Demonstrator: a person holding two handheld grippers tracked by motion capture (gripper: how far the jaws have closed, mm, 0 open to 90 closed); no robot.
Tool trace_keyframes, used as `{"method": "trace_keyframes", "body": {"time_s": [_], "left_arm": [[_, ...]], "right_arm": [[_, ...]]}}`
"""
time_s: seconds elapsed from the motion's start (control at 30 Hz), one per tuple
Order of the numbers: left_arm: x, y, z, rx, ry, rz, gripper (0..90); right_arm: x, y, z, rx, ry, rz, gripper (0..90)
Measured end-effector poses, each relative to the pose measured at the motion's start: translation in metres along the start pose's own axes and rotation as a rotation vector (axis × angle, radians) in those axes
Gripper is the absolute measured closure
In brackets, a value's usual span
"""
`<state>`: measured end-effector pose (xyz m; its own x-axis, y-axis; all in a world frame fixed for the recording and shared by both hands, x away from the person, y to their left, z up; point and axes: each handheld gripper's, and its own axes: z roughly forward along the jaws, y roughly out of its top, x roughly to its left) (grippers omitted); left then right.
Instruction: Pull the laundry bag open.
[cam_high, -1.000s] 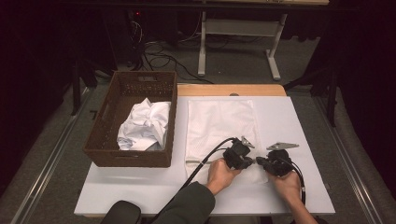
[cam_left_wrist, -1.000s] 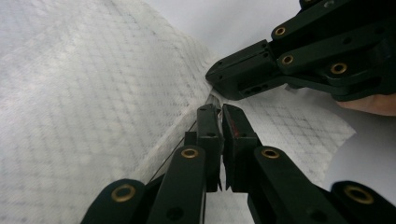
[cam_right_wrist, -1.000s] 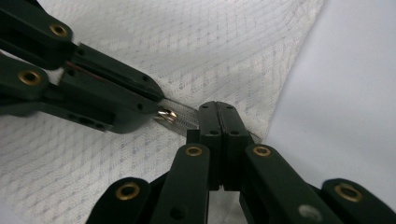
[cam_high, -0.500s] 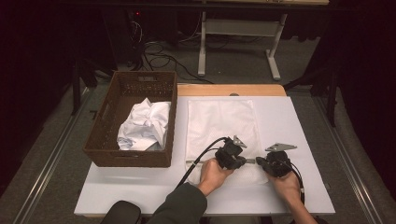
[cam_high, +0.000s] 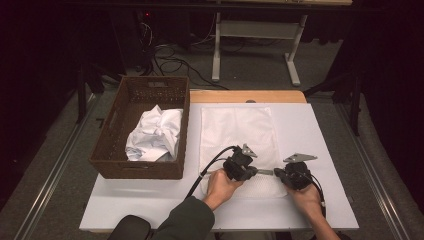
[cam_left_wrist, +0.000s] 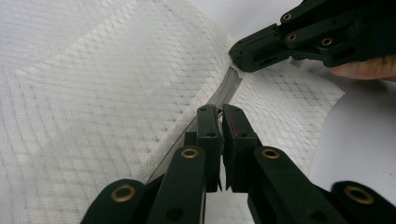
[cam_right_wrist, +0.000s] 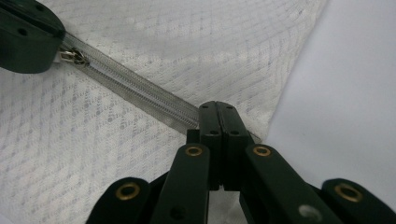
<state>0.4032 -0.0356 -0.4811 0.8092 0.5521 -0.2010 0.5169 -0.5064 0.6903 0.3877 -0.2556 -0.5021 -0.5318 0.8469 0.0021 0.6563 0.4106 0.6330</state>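
- Left gripper: jaws nearly together, thin gap between the pads, clamped on the zipper of the mesh bag. In the right gripper view its jaw tip sits at the zipper pull.
- Right gripper: jaws pressed flush, pinching the zipper tape at the bag's edge, close to the corner.
- High view: left gripper and right gripper face each other tip to tip, close together, a short grey run of zipper between them.
- Mesh bag: white, flat on the white table, just right of the wicker basket. Near end is at the grippers; far end reaches toward the table's wooden back edge.
- Zipper: translucent grey, stretched straight between the two grips; fabric puckers slightly beside it.
- Basket holds a crumpled white cloth.
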Motion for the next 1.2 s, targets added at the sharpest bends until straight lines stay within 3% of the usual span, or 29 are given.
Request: {"method": "trace_keyframes", "body": {"time_s": [1.2], "left_arm": [[0.015,-0.02,-0.031,-0.012,0.026,-0.02,86.2]], "right_arm": [[-0.002,0.0,0.0,0.006,0.013,-0.007,90.0]]}}
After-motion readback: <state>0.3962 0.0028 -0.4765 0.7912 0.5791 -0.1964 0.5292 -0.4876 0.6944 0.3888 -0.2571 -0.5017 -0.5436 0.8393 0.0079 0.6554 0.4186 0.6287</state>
